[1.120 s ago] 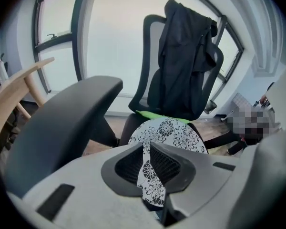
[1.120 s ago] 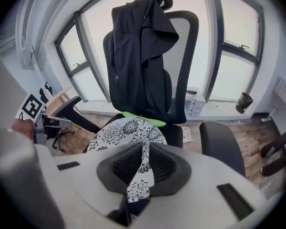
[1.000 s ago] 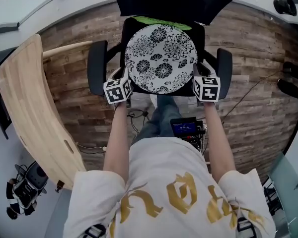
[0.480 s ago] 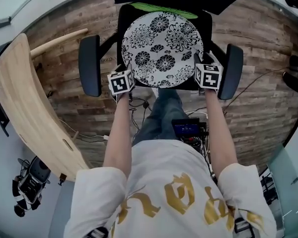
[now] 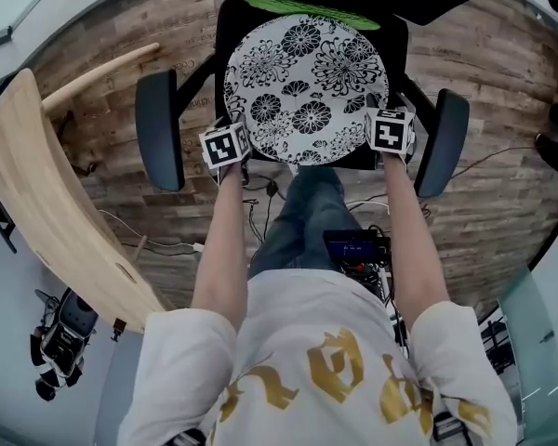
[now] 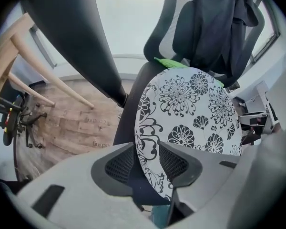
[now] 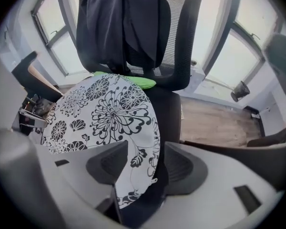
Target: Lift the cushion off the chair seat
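Note:
The round white cushion with black flowers (image 5: 305, 89) lies on the black chair seat (image 5: 225, 35). My left gripper (image 5: 234, 142) stands at its near left rim and my right gripper (image 5: 389, 130) at its near right rim, both pointing down. In the left gripper view the cushion (image 6: 190, 113) has its rim between the parted jaws of the left gripper (image 6: 147, 161). In the right gripper view the rim of the cushion (image 7: 105, 113) passes between the wide jaws of the right gripper (image 7: 145, 163). Both pairs of jaws have just been opening and do not press on the rim.
Armrests stand at the left (image 5: 158, 130) and right (image 5: 444, 142) of the seat. A green item (image 5: 298, 9) lies at the seat's back, and a dark garment (image 7: 119, 23) hangs over the backrest. A curved wooden piece (image 5: 46, 203) stands to the left; cables and a device (image 5: 353, 244) lie on the floor.
Both grippers have sunk with the cushion toward the seat, and the chair now fills more of the head view. The armrests appear spread further apart.

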`<state>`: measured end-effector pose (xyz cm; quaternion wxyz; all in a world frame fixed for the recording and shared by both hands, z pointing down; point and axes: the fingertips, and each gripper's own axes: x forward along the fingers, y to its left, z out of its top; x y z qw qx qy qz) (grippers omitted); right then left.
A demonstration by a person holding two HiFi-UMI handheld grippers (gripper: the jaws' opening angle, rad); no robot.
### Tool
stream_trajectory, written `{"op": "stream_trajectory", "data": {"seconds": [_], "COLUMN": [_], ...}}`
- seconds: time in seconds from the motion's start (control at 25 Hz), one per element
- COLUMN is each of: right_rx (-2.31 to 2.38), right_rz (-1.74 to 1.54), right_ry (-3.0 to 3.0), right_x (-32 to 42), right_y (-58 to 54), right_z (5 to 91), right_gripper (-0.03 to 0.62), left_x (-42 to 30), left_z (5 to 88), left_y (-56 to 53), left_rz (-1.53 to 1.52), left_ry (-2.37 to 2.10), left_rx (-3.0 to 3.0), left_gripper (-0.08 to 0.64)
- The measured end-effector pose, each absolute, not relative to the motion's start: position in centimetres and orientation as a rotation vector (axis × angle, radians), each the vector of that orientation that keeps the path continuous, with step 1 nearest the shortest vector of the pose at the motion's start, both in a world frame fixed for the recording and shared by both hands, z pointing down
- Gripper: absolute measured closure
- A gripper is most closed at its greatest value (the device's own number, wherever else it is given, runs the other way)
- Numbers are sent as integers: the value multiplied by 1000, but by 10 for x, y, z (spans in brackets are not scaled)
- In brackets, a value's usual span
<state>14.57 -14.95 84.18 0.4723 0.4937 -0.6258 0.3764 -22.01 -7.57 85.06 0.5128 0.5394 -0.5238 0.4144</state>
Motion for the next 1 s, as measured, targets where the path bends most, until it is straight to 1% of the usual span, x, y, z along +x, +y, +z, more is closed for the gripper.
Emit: {"op": "stream_trajectory", "data": {"seconds": [0.12,0.28,0.44,0.56,0.68,0.76,0.88,0.92,0.96,1.0], "right_rx": [1206,1148,1133,1122,1101,1064,1017,1009,1000,987], "right_rz": [927,889,929,928,911,886,878,880,879,873], "right_ry": [-1517,-1520,-1479,-1466,-1461,-1451,-1451,-1458,-1466,-1472], "right_x": [148,145,147,148,148,146,139,136,131,128], "right_y": [-156,-166,-165,-166,-166,-167,-164,-164,-164,-164], "right_z": [855,872,887,888,888,886,881,879,876,875], "right_gripper": [369,360,360,360,360,363,425,476,546,559], "left_x": [-226,-225,-227,-228,-222,-219,-219,-219,-219,-219], "left_z": [858,868,871,870,870,869,864,862,860,858], "left_y": [-81,-87,-86,-86,-87,-87,-86,-86,-87,-88], "left_rz": [987,877,951,974,1013,1039,1049,1041,1028,1014], "left_ry": [-1281,-1294,-1311,-1310,-1263,-1236,-1212,-1208,-1204,-1202], "left_rx": [1279,1217,1222,1251,1283,1285,1290,1293,1297,1303], "left_gripper": [405,405,411,442,513,528,533,535,537,537]}}
